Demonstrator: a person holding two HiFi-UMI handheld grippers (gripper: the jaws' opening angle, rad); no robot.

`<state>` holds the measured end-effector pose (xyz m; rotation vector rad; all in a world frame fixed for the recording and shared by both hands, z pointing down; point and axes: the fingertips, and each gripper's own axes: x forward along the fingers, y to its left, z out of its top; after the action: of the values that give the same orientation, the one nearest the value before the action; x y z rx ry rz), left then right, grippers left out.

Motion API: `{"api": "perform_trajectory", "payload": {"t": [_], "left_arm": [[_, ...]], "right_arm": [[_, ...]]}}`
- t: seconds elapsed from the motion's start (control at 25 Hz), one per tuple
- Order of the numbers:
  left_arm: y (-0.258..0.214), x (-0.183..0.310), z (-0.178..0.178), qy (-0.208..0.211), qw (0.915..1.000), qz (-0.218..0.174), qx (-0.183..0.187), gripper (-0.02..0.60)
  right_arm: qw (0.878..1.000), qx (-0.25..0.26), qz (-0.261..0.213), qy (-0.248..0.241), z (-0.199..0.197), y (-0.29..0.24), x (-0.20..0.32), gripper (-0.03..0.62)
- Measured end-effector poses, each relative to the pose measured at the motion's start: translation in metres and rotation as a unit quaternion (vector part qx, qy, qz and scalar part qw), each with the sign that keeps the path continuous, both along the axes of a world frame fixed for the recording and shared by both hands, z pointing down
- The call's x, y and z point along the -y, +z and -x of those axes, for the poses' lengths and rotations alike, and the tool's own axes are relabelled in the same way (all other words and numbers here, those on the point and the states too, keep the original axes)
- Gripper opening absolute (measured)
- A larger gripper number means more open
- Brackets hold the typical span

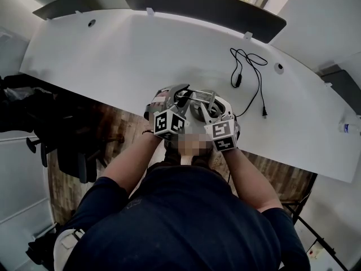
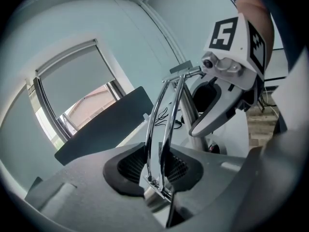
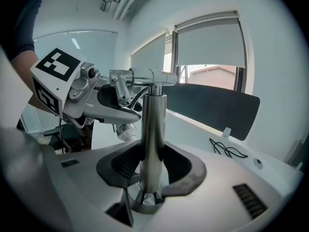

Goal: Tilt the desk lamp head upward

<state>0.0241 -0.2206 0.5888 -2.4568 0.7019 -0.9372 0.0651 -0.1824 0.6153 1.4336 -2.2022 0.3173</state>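
Note:
A chrome desk lamp (image 1: 197, 101) stands at the front edge of the white desk (image 1: 113, 55), with both grippers around it. My left gripper (image 2: 157, 166) is shut on the lamp's arm (image 2: 164, 124), two thin chrome rods held between its black pads. In the head view the left gripper (image 1: 179, 99) sits on the lamp's left side. My right gripper (image 3: 152, 166) stands around the upright chrome post (image 3: 153, 129), just above its foot. Its pads lie close on either side, and I see no firm press. The horizontal joint (image 3: 145, 75) tops the post. I cannot pick out the lamp head.
A black cable (image 1: 248, 72) lies coiled on the desk to the right of the lamp. A dark screen panel (image 1: 203, 7) runs along the desk's far edge. A black office chair (image 1: 62, 145) stands on the wooden floor at left. A small bottle (image 1: 350, 127) sits at the desk's right end.

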Motion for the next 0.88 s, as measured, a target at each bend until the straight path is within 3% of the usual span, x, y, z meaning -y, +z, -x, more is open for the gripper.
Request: {"api": "perform_trajectory", "payload": {"t": [0.2,0.44,0.88], "left_arm": [[-0.007,0.001,0.004,0.0,0.9996,-0.013,0.025,0.089],[-0.028,0.002,0.012,0.011,0.9954,-0.06,0.074,0.092],[-0.083,-0.005,0.007,0.073,0.9644,-0.179,0.181,0.092]], "right_arm": [[1.0,0.009,0.011,0.003,0.0,0.002,0.0,0.153],[1.0,0.016,0.019,0.01,0.0,0.002,-0.001,0.153],[1.0,0.001,0.029,0.008,0.0,-0.001,-0.002,0.152]]}}
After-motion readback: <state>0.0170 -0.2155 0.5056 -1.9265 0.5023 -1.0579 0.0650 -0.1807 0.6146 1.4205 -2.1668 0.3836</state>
